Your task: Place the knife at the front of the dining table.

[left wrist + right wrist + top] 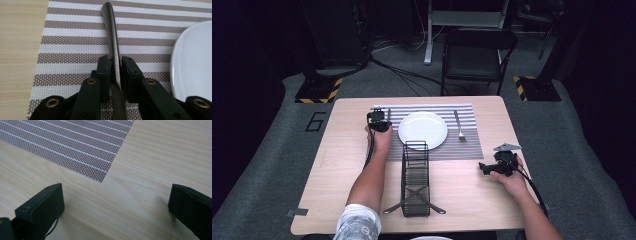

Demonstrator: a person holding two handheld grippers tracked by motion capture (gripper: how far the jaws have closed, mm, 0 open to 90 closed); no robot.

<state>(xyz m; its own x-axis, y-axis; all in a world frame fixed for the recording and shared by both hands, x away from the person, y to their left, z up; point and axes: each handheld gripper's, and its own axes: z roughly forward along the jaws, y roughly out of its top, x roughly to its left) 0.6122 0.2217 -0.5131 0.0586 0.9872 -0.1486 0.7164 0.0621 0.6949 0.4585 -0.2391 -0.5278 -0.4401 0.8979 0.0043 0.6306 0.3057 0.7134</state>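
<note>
A dark metal knife point(113, 37) lies flat on the striped placemat point(75, 50), to the left of the white plate point(195, 60). My left gripper point(115, 65) straddles the knife's handle, its pads close on either side with a thin gap showing, so it reads as open. In the high view the left gripper point(378, 121) sits at the mat's left end beside the plate point(422, 130). My right gripper point(116, 200) stands wide open over bare wood with nothing between its fingers, just off the placemat's point(62, 142) corner. In the high view it point(484, 167) rests near the table's right side.
A fork point(458, 125) lies on the mat right of the plate. A black wire rack point(415, 177) stands in the middle front of the table point(337, 165), between my forearms. A chair point(477, 52) stands beyond the far edge.
</note>
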